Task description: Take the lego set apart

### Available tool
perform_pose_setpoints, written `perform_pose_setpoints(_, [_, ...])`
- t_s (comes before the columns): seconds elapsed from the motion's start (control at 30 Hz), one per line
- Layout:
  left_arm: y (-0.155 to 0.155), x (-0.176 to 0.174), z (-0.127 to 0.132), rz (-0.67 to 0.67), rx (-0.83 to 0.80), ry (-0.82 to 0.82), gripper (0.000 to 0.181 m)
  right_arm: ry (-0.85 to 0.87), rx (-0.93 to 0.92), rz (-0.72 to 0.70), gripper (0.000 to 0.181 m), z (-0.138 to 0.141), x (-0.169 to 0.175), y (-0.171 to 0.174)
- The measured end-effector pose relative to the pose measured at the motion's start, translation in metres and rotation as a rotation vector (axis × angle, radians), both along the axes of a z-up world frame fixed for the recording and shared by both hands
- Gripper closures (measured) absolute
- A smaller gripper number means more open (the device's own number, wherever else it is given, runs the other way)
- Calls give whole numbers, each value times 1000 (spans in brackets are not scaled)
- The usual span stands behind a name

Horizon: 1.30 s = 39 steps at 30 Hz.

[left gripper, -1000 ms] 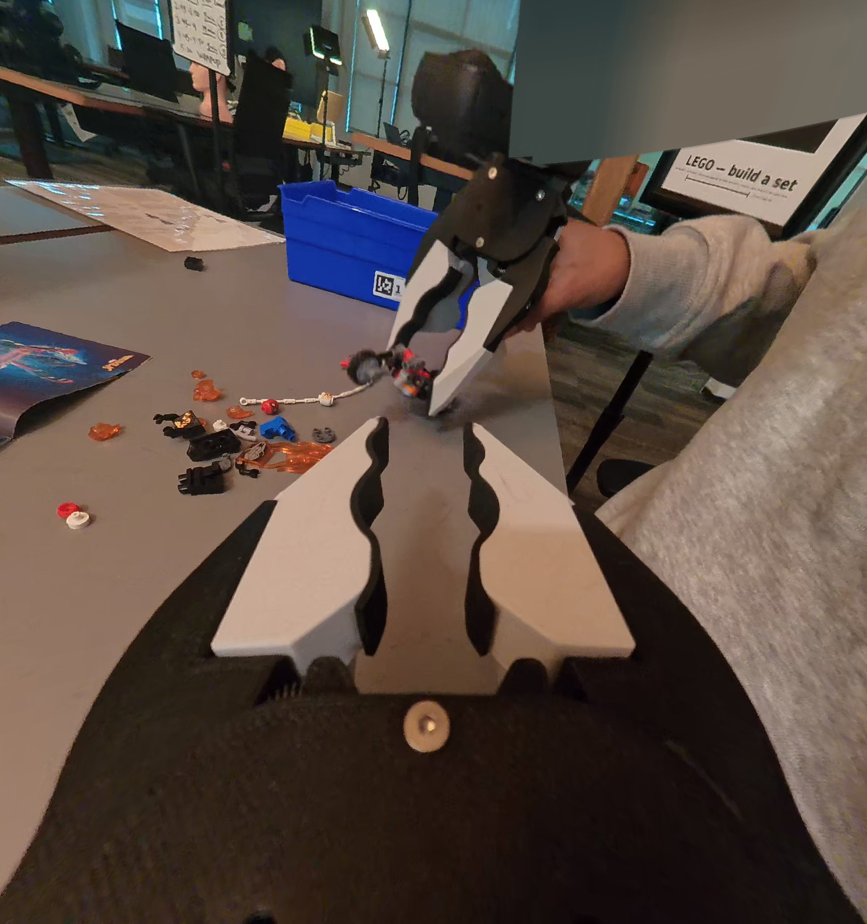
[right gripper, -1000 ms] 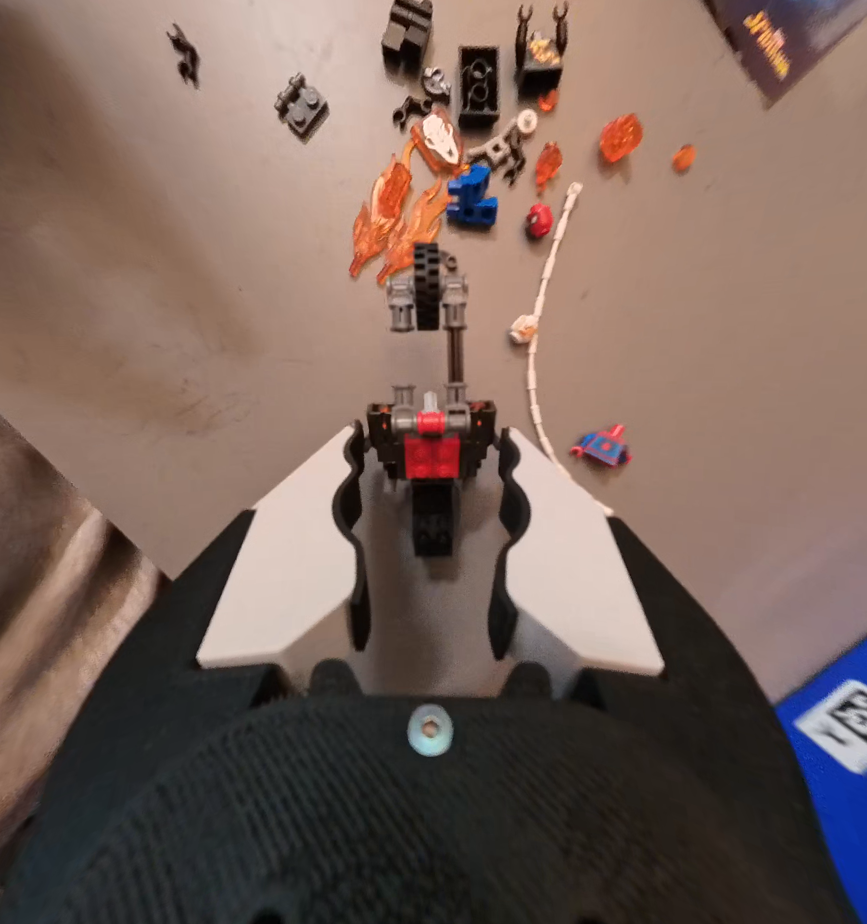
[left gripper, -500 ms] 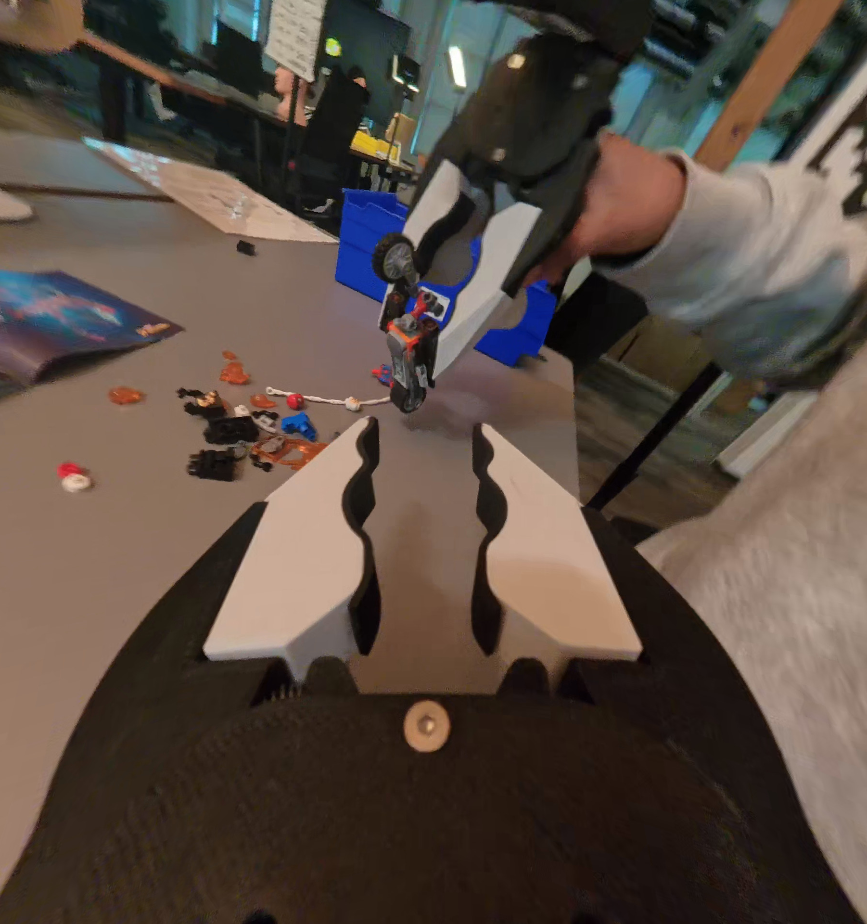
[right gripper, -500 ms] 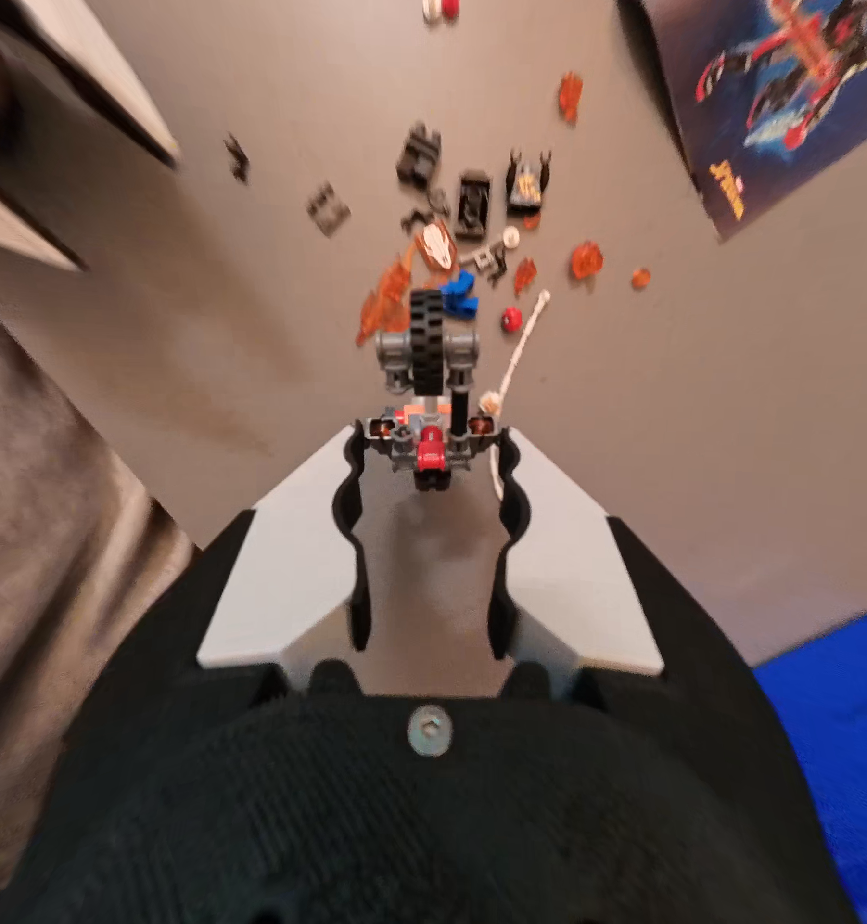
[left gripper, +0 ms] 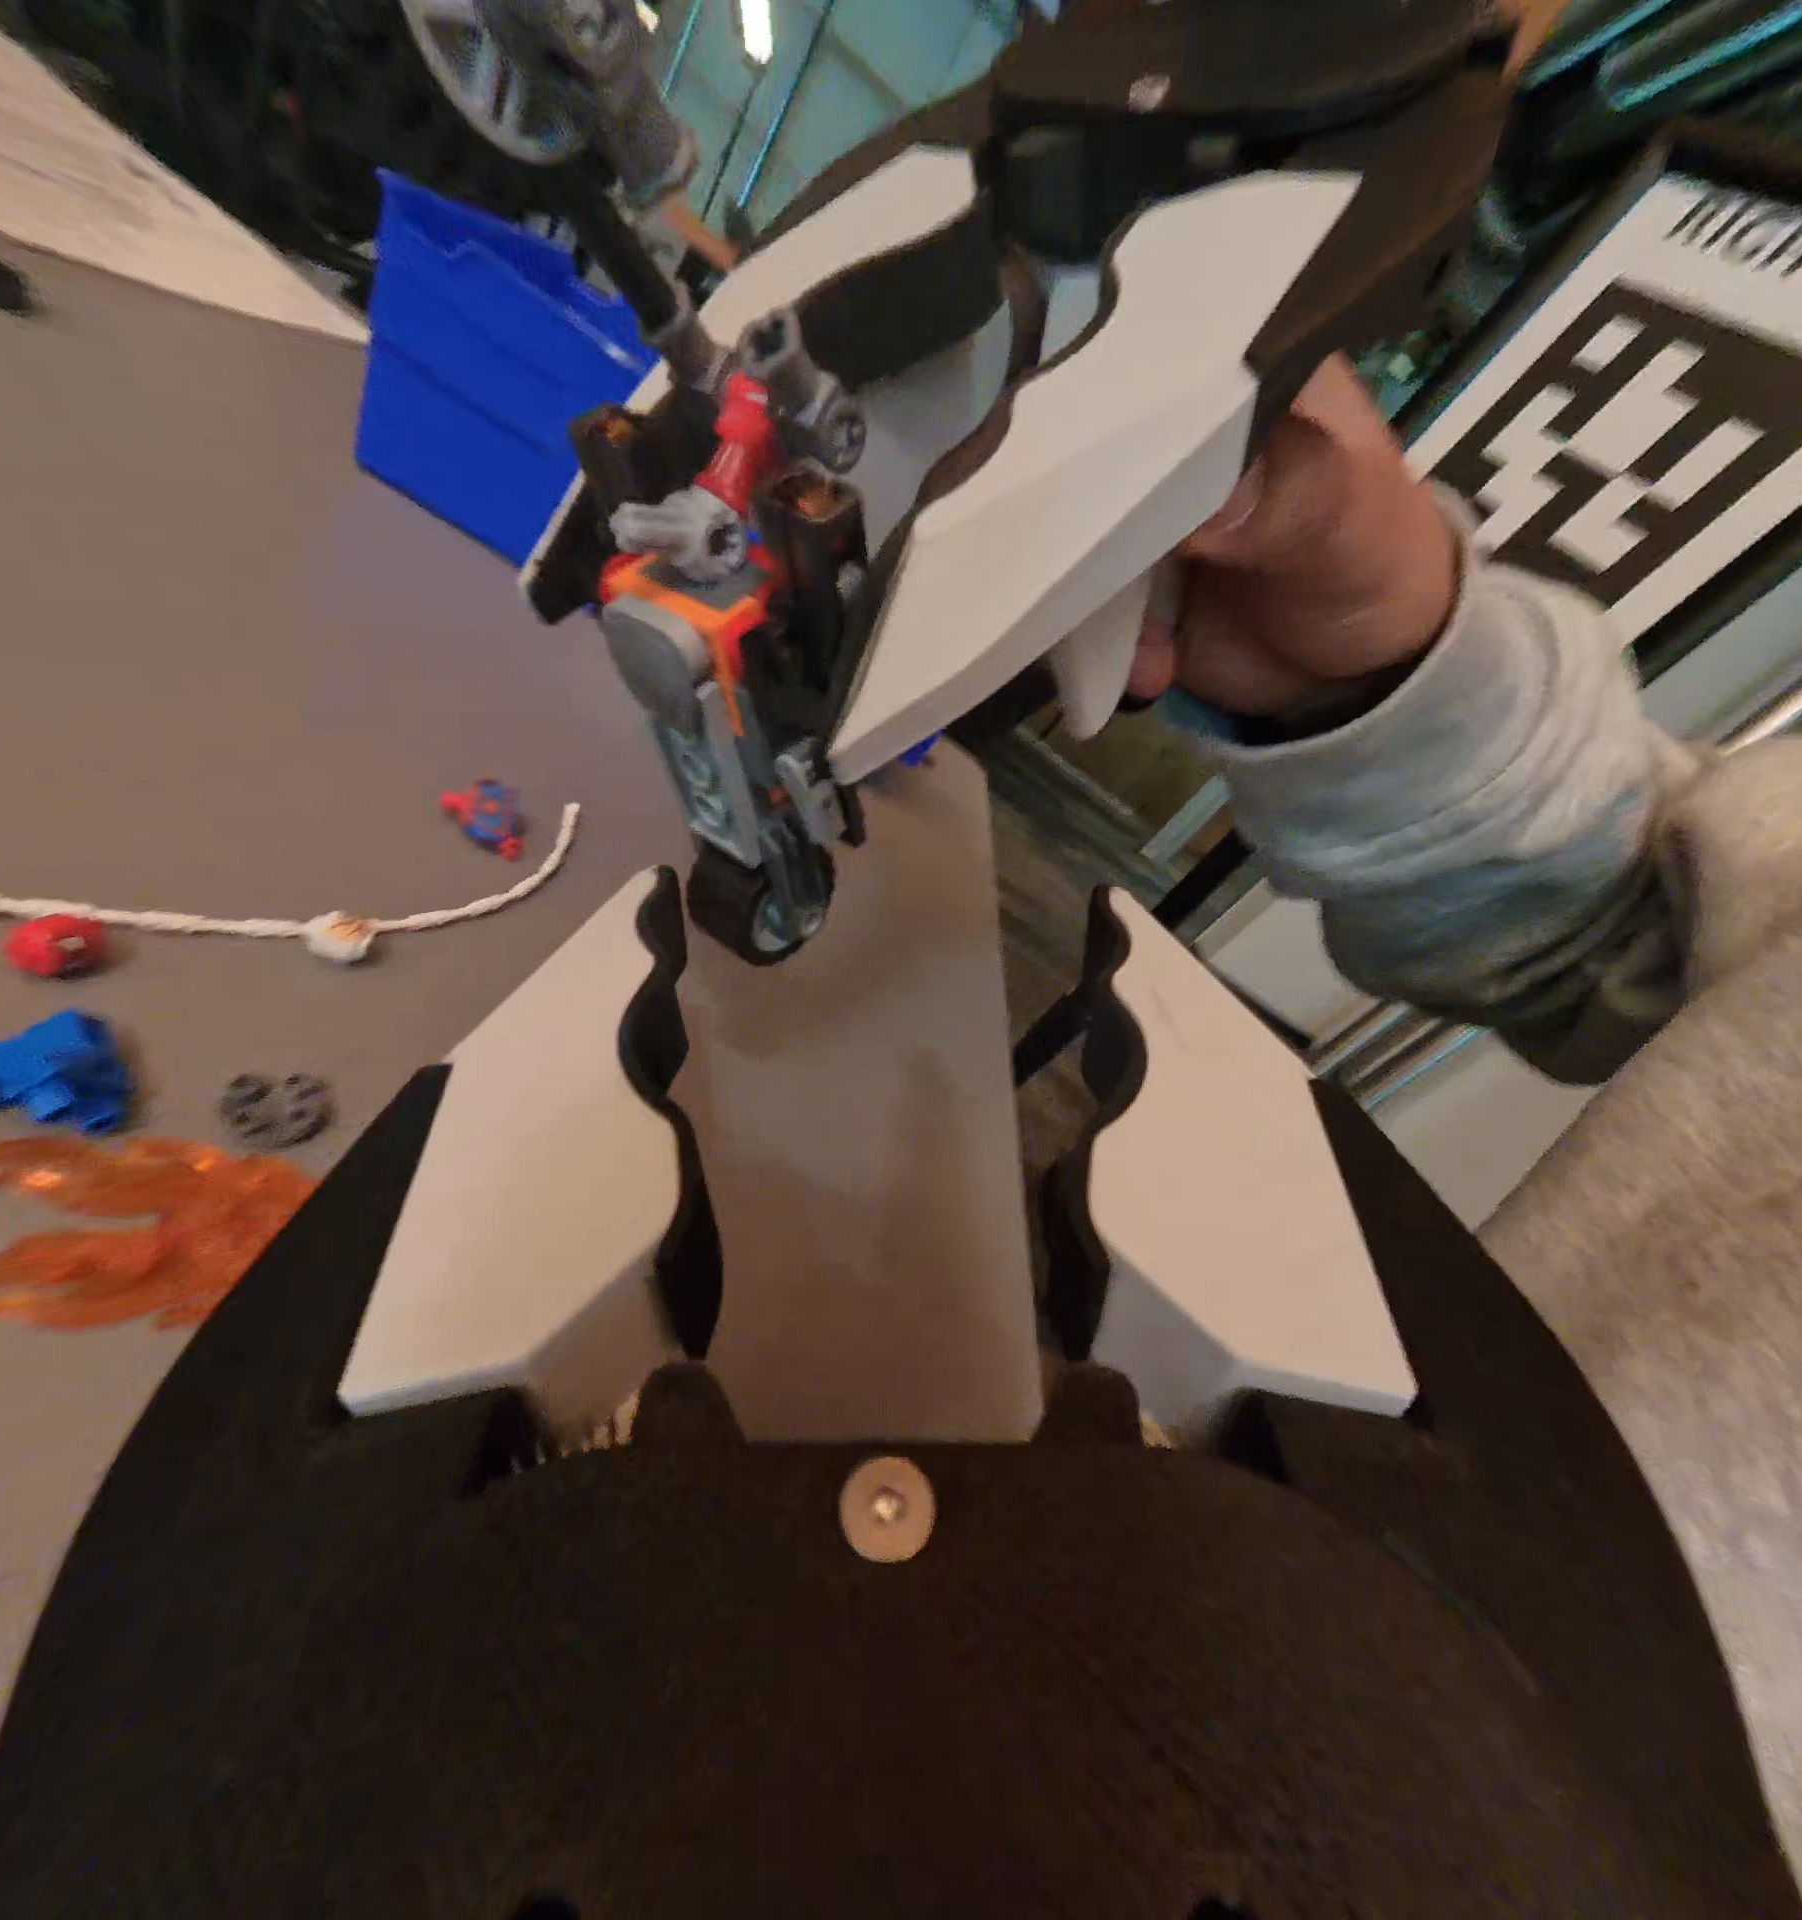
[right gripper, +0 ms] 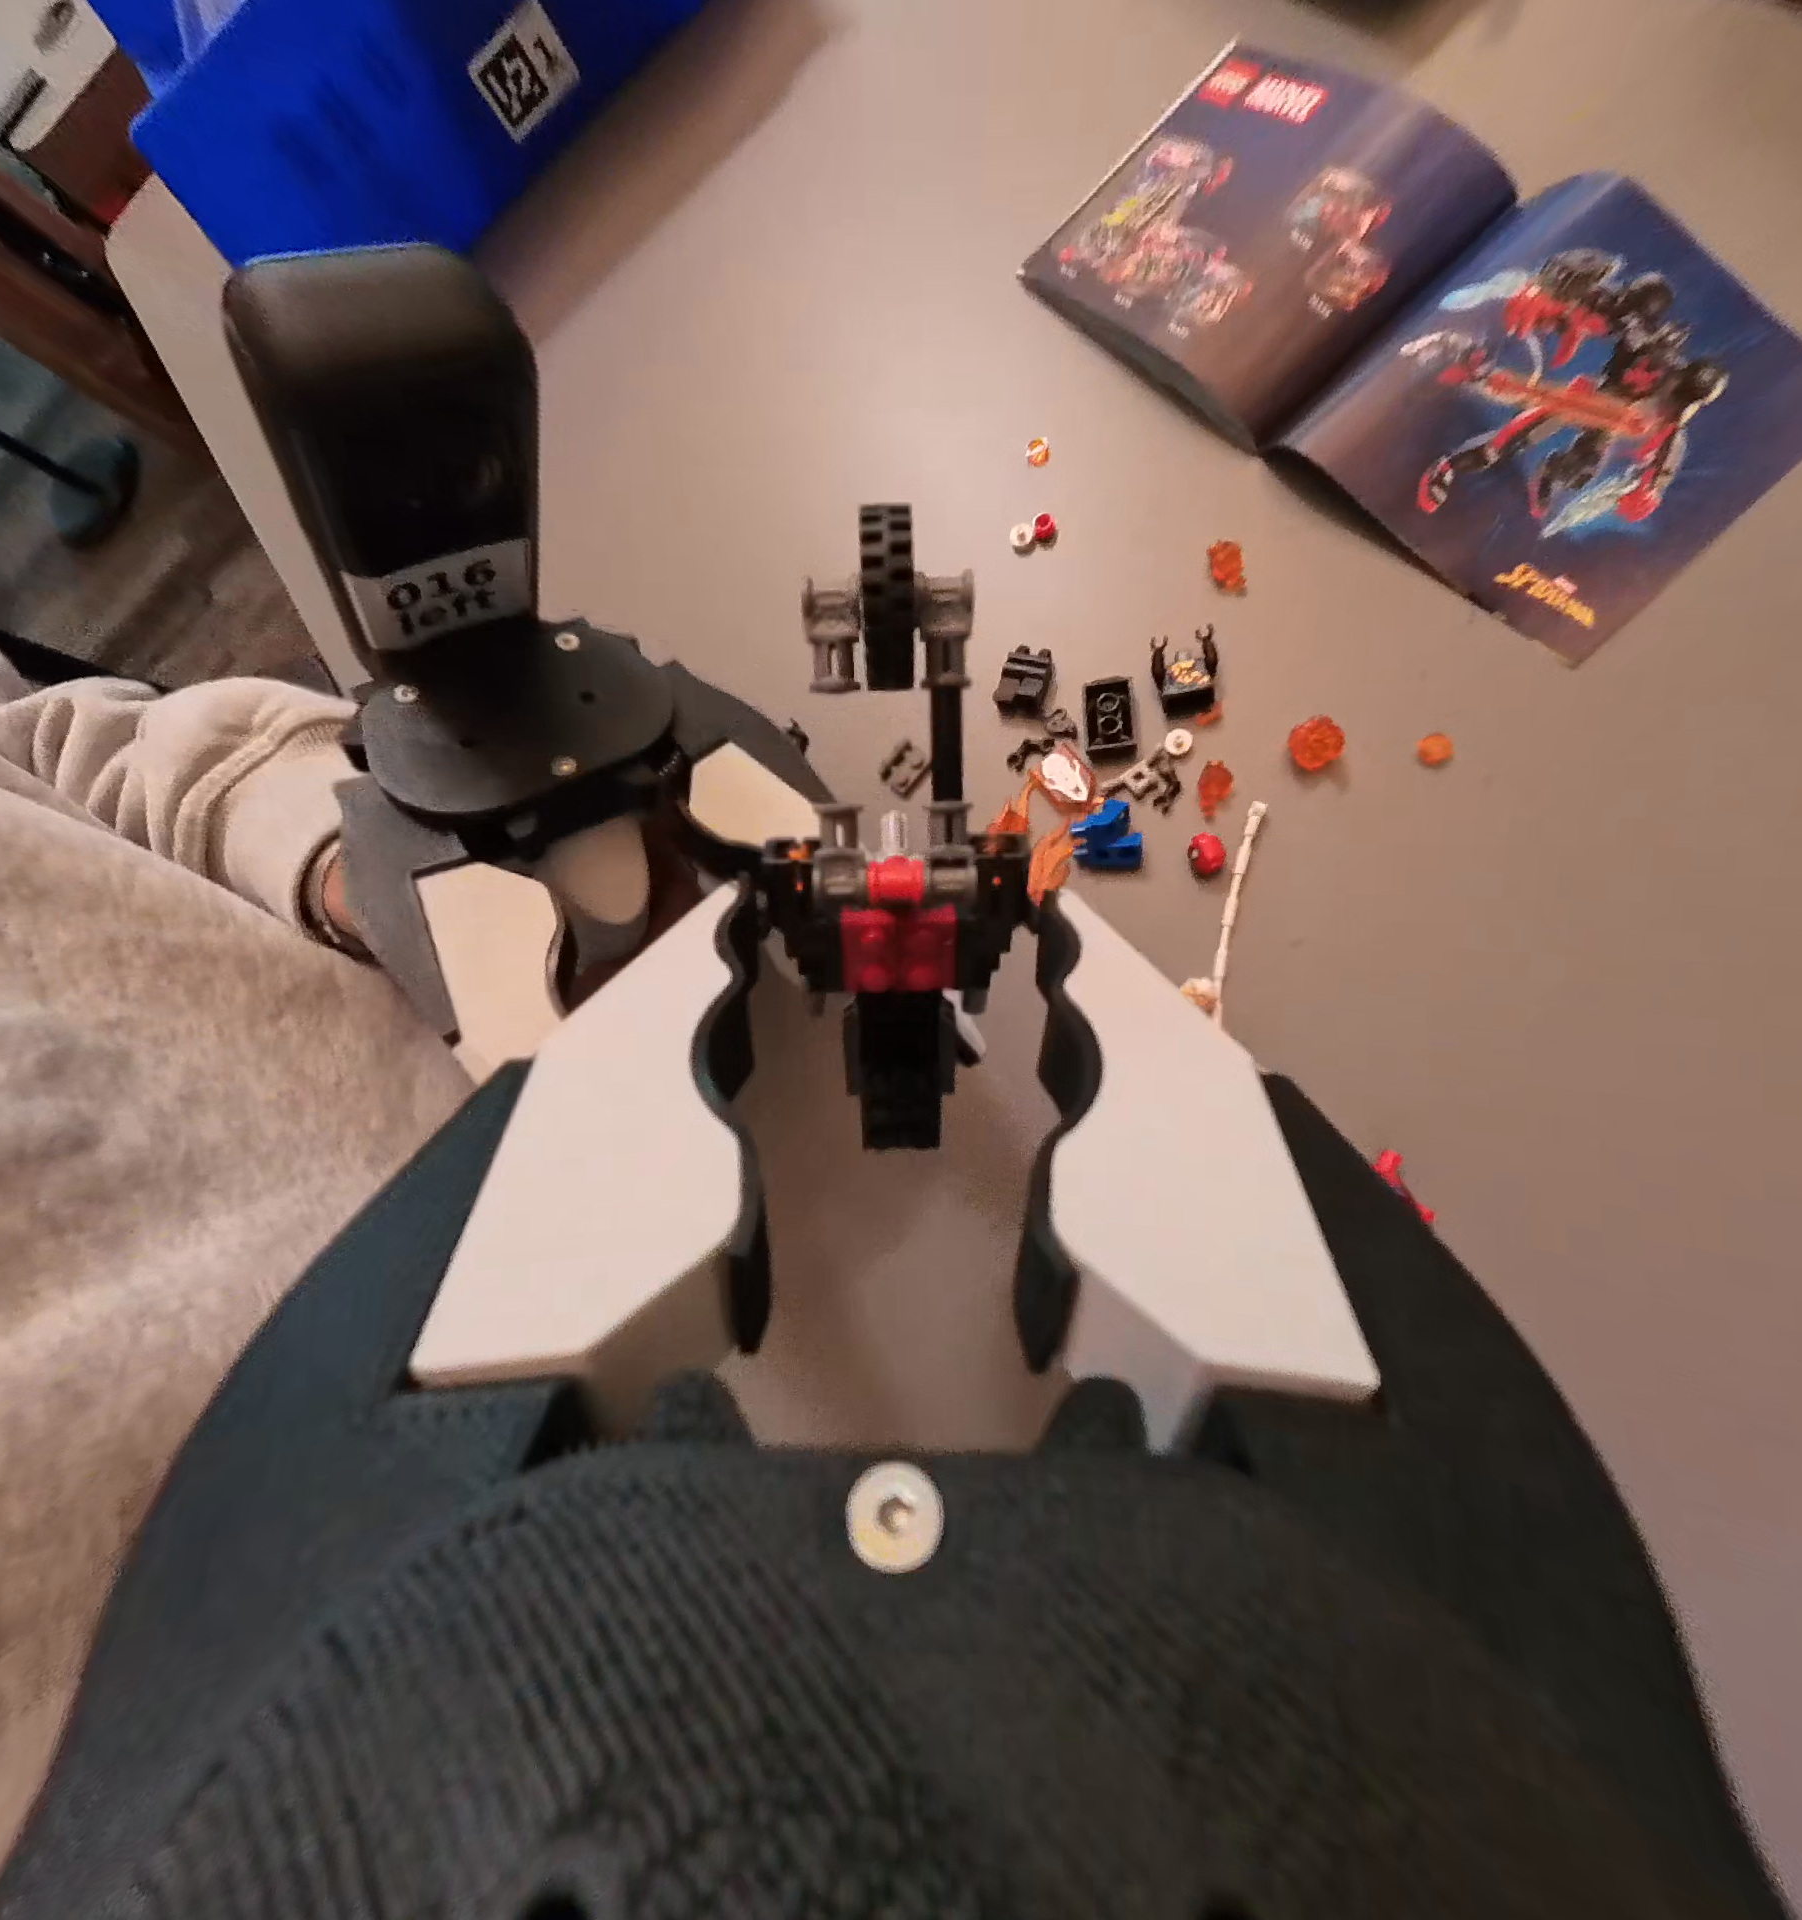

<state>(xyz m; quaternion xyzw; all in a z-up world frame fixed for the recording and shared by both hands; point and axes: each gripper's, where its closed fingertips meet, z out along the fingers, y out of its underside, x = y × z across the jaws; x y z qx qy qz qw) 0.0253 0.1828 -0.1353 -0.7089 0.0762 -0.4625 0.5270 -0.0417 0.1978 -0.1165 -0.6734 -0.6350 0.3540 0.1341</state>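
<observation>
A small black, red and grey lego motorbike point(right gripper: 897, 940) is clamped between the fingers of my right gripper point(right gripper: 895, 904), off the grey table point(right gripper: 1499, 1039). Its front wheel point(right gripper: 884, 597) sticks out ahead on a long black fork. In the left wrist view the bike point(left gripper: 731, 644) hangs rear wheel point(left gripper: 762, 914) down from the right gripper point(left gripper: 710, 675). My left gripper point(left gripper: 881, 904) is open and empty just below it, its left fingertip point(left gripper: 658, 894) beside the rear wheel. The left gripper point(right gripper: 507, 997) shows at the left of the right wrist view.
Loose pieces lie on the table: orange flames point(left gripper: 118, 1226), a blue piece point(left gripper: 45, 1070), a white chain point(left gripper: 253, 920), a red head point(left gripper: 55, 945), a small torso point(left gripper: 486, 816). An open booklet point(right gripper: 1448, 312) and a blue bin point(right gripper: 357, 114) lie farther off. The table edge is near the person's sleeve point(left gripper: 1448, 790). My hands' fingertips stand some 7 cm from each other. My left gripper's tips are some 10 cm from the blue piece point(left gripper: 45, 1070). It turns up in the right wrist view point(right gripper: 1093, 831) as well.
My right gripper closed on the motorbike, lifted it off the table and turned it rear wheel down. My left gripper has come up close under it, still open.
</observation>
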Motion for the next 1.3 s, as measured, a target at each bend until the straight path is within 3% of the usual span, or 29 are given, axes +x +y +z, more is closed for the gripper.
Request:
perform_pose_setpoints(0.03, [1,1,7,-1,16,-43,104,13,5,-6,128,1,1,0])
perform_pose_setpoints(0.17, [3,3,23,-34,44,-222,102,42,11,-35,128,-3,2,1])
perform_pose_setpoints(0.27, [3,6,31,-100,-22,-461,98,29,-25,-67,128,-12,3,3])
perform_pose_setpoints(0.47, [4,1,44,-187,-84,-881,92,-136,-17,-80,128,-35,11,2])
perform_pose_setpoints(0.67, [-7,13,47,-231,-60,-912,91,-354,149,-49,128,-51,26,-1])
perform_pose_setpoints(0.87, [-8,4,46,-234,-60,-937,92,-366,298,-53,128,-50,19,2])
perform_pose_setpoints(1.3, [-6,3,40,-240,-87,-945,90,-389,308,-72,133,-59,19,2])
